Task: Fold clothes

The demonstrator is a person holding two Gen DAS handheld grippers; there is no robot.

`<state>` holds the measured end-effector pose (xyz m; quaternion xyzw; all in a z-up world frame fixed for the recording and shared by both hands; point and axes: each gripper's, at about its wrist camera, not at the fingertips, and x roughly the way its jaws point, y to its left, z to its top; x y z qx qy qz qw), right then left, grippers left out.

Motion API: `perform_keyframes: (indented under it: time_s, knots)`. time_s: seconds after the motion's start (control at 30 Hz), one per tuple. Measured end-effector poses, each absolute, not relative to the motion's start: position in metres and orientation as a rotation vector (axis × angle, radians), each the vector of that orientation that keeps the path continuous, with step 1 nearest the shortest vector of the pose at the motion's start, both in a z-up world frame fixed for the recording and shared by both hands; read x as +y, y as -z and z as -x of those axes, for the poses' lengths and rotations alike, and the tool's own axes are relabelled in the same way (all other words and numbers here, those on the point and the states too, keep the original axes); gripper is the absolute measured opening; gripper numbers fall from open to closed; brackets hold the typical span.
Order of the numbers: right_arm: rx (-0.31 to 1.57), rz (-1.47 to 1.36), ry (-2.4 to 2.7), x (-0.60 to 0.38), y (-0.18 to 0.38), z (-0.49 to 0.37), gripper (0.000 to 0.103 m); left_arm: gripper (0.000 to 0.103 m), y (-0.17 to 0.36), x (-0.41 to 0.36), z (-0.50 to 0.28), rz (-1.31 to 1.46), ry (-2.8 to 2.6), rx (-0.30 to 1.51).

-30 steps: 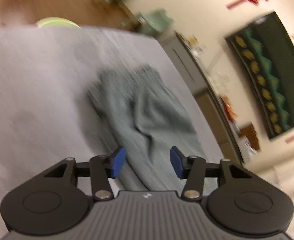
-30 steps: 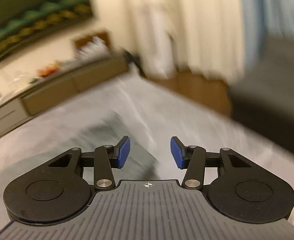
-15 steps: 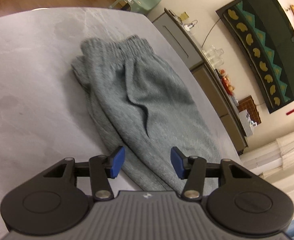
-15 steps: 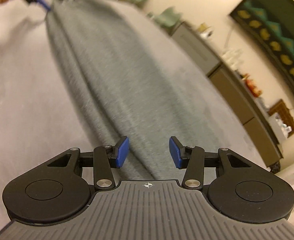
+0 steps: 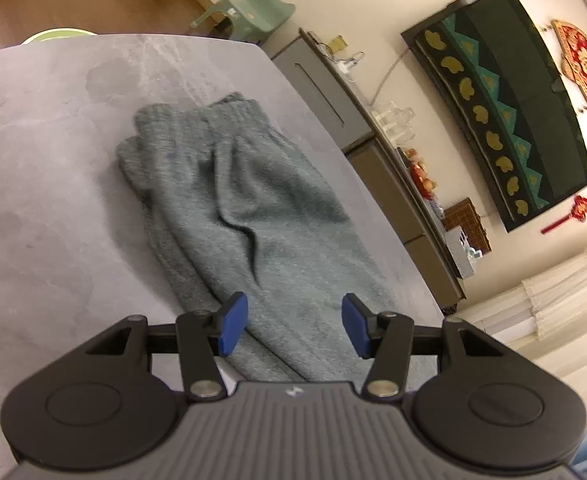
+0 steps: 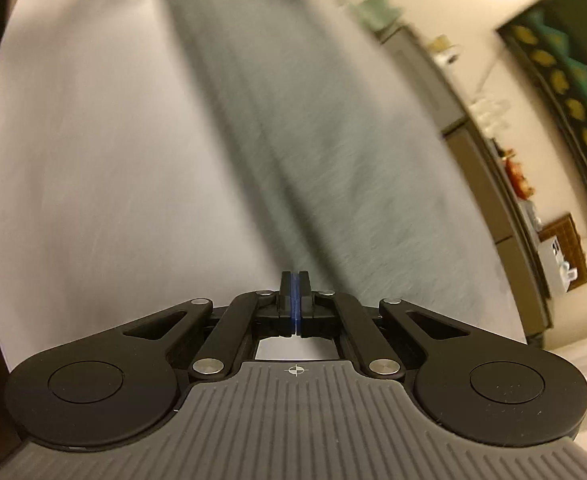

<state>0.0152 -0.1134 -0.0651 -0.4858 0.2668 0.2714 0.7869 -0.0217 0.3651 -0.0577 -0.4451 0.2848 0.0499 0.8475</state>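
My left hand-held gripper [image 5: 294, 328] hangs half spread over the grey trousers [image 5: 249, 216]; my right hand-held gripper [image 6: 294, 304] is pressed together, pinching nothing visible.

There was one pair of grey trousers [image 5: 249, 216] on one grey table [image 5: 45, 184], two green chairs [image 5: 253, 8] beyond it, and two grippers [image 5: 295, 324].
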Motion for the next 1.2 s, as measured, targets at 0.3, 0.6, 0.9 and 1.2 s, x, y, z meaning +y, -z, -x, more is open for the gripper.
perform_keyframes:
  time_s: [0.3, 0.6, 0.9, 1.2]
  knots:
    - [0.517, 0.868, -0.572, -0.129, 0.024, -0.026, 0.028, 0.063, 0.049, 0.294, -0.004, 0.795, 0.103, 0.656]
    - [0.558, 0.978, -0.572, -0.098, 0.045, -0.075, 0.0, 0.065, 0.061, 0.246, -0.028, 0.733, 0.129, 0.745]
    - [0.525, 1.04, -0.615, -0.102, 0.07, -0.009, 0.0, 0.066, 0.055, 0.212, -0.037, 0.674, 0.243, 0.717]
    - [0.651, 0.353, -0.517, -0.23, 0.003, -0.061, 0.041, 0.064, 0.082, 0.221, -0.051, 0.655, 0.054, 0.818]
